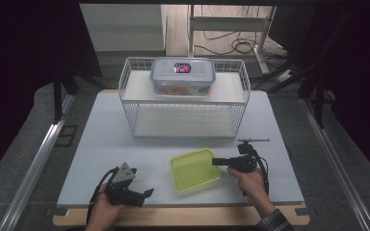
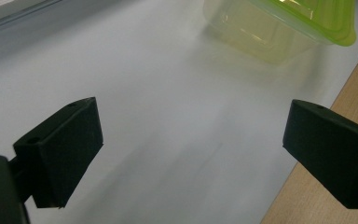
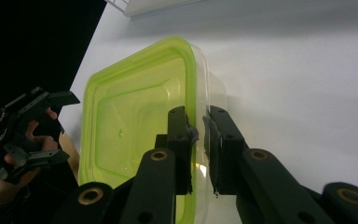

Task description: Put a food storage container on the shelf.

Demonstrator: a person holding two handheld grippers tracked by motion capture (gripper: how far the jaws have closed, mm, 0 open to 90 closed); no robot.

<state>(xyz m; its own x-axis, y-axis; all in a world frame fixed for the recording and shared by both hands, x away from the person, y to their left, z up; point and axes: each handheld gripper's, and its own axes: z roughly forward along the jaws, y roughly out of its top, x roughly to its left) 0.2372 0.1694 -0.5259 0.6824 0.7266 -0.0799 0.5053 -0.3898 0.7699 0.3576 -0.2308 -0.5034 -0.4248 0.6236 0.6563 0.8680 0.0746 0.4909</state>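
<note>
Dim surroundings; soft, slightly blurred

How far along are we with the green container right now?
Done: the right tool is clamped on the rim of the green container. In hand: the container sits on the table near the front edge. Left: likely moving it; the left tool waits open beside it.

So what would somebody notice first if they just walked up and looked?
Probably the bright green container near the table's front edge, its rim pinched by the right hand-held gripper. Behind it stands a white wire rack with a clear lidded box on top. The left hand-held gripper hangs open over the table.
</note>
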